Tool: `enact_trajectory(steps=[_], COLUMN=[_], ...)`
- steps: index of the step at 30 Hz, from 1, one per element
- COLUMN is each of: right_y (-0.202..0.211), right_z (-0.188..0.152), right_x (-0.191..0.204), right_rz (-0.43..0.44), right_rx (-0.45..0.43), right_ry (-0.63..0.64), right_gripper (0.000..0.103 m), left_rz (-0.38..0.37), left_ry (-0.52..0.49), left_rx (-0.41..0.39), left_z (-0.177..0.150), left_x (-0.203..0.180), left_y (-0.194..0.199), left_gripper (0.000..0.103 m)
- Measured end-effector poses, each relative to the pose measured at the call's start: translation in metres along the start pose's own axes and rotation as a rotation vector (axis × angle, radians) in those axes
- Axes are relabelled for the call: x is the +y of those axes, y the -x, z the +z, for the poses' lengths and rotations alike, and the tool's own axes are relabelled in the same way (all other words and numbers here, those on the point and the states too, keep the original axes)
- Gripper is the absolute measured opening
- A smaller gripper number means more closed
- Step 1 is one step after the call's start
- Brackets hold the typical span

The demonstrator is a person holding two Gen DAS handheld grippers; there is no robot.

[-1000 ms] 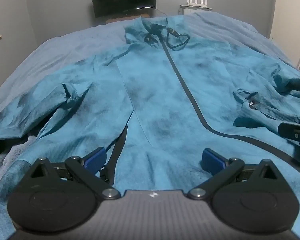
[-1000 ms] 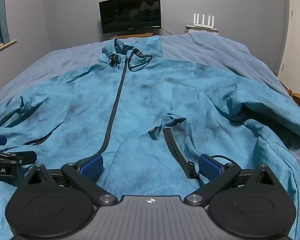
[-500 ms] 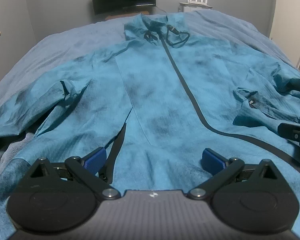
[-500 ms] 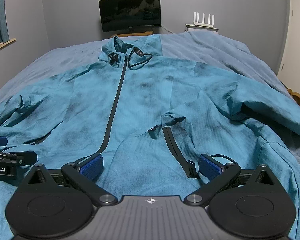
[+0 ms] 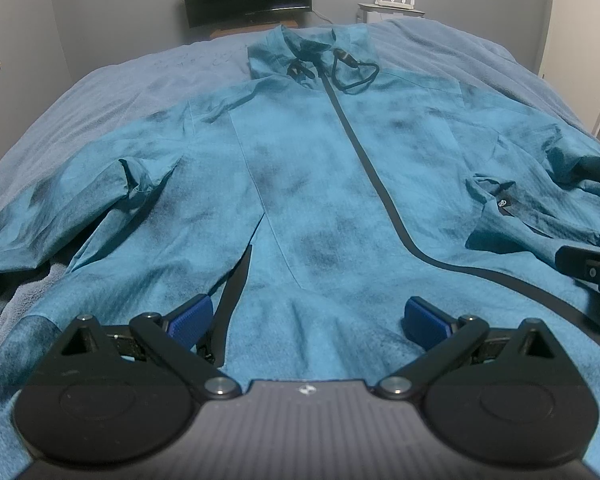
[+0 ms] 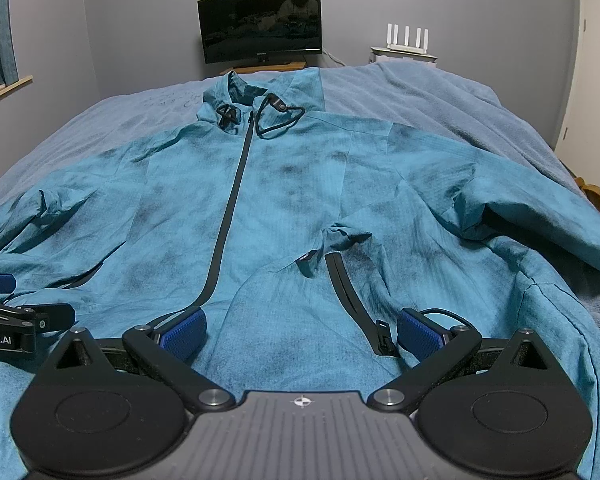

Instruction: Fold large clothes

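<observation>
A large teal jacket (image 5: 312,184) with a black zip lies front-up and spread flat on the bed, collar and drawcords at the far end, also filling the right wrist view (image 6: 292,208). My left gripper (image 5: 306,314) stands open just above the hem on the jacket's left half, beside a black pocket zip (image 5: 236,280). My right gripper (image 6: 300,330) is open too, low over the hem on the right half, next to the other pocket zip (image 6: 348,292). Each gripper shows at the edge of the other's view. Both sleeves lie crumpled out to the sides.
The grey-blue bedcover (image 6: 440,92) reaches past the jacket on all sides. A dark monitor (image 6: 260,26) and a white router (image 6: 406,38) stand against the far wall. A wooden window sill (image 6: 4,88) is at left, a white door (image 6: 596,60) at right.
Both grippers have crept slightly forward over the hem, so the jacket sits a little lower and closer in view. The jacket itself has not moved, and both grippers stay open.
</observation>
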State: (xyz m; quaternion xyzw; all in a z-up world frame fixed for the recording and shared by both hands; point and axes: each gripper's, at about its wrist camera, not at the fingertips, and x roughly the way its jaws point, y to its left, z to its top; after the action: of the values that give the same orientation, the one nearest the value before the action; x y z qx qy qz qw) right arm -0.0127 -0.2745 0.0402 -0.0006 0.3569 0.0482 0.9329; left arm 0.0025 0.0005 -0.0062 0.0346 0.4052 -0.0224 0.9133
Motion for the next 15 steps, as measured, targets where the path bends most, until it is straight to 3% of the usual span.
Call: enact_trajectory(steps=[15], right_y=[0.0], right_z=[0.0006], right_x=[0.0005], right_rz=[0.001], right_rx=[0.0], right_ry=[-0.002], right_gripper=[0.103], left_rz=[-0.001], left_ry=[0.001], left_rx=[0.002], left_z=[0.0001], left_x=[0.0006], left_y=[-0.0002], left_gripper=[0.103])
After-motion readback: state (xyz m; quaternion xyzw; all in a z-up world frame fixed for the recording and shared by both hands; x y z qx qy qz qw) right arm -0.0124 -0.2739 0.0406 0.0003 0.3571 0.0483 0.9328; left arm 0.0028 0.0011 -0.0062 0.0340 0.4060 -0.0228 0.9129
